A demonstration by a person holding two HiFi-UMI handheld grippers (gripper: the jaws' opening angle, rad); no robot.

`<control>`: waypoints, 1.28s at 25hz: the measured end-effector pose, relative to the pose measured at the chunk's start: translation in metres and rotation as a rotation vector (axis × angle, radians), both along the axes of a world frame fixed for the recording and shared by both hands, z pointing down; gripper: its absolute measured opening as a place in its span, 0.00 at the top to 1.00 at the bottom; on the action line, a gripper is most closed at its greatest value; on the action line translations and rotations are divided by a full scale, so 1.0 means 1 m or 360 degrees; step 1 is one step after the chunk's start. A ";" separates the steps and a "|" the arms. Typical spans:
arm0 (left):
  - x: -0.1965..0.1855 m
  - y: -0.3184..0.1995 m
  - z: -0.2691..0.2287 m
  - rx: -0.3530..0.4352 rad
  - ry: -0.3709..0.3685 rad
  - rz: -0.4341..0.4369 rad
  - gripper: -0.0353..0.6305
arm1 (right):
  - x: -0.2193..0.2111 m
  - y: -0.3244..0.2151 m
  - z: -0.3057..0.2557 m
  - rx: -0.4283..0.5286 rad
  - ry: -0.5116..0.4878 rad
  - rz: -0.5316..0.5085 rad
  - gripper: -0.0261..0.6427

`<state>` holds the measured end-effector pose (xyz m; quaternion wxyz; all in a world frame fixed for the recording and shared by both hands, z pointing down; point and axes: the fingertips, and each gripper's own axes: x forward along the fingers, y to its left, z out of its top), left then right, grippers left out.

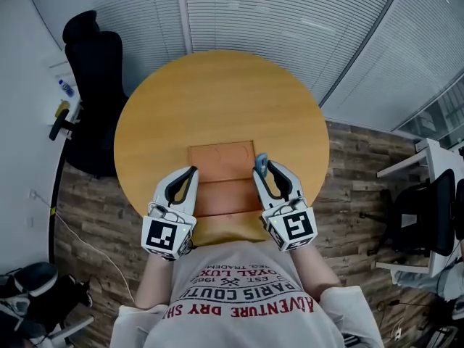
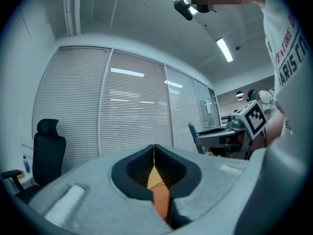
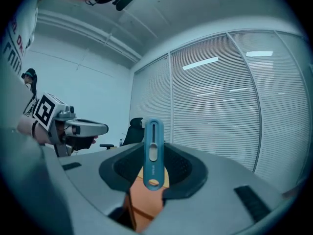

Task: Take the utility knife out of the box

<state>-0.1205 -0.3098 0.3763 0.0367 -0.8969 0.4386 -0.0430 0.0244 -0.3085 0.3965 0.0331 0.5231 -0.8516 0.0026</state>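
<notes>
Box (image 1: 221, 162) on table (image 1: 217, 93), at near edge by person. Left gripper (image 1: 192, 171) at box's left side, right gripper (image 1: 262, 167) at its right side. Utility knife (image 3: 153, 151) upright between right jaws. Chair (image 1: 94, 85) behind table, left.
</notes>
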 end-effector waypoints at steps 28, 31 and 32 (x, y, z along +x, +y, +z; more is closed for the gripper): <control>0.003 0.002 0.008 -0.0031 -0.0013 -0.0065 0.93 | -0.006 0.005 0.007 0.0021 -0.0020 -0.0134 0.76; -0.001 0.004 0.008 -0.0032 -0.0009 -0.0085 0.93 | -0.010 0.006 0.007 0.0018 -0.0030 -0.0139 0.77; -0.002 0.006 0.007 -0.0029 -0.0009 -0.0092 0.93 | -0.009 0.006 0.007 0.0015 -0.0034 -0.0134 0.76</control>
